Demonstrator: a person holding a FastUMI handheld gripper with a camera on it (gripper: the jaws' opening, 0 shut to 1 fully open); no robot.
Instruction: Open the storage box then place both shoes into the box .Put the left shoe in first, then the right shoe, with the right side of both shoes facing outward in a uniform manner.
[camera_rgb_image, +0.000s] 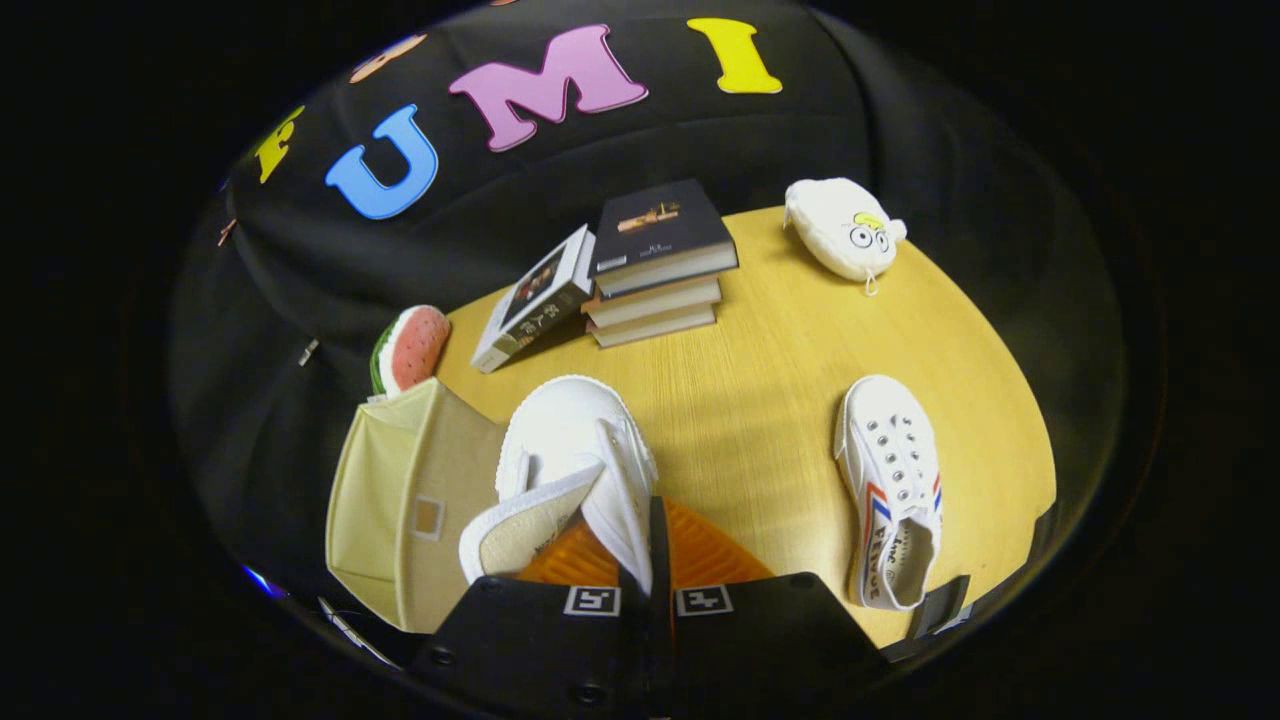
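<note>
The tongs (648, 585) are pinching the side wall of a white canvas shoe (575, 470), holding it beside the beige storage box (400, 510). Right of them, the second white shoe (893, 490) is lying on the desk (770, 400), its insole print too small to read. Beyond, stacked books (655, 265) are showing illegible titles.

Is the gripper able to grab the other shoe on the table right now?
Probably not yet: the gripper is shut on the held shoe. The other shoe lies unblocked on the table.
</note>
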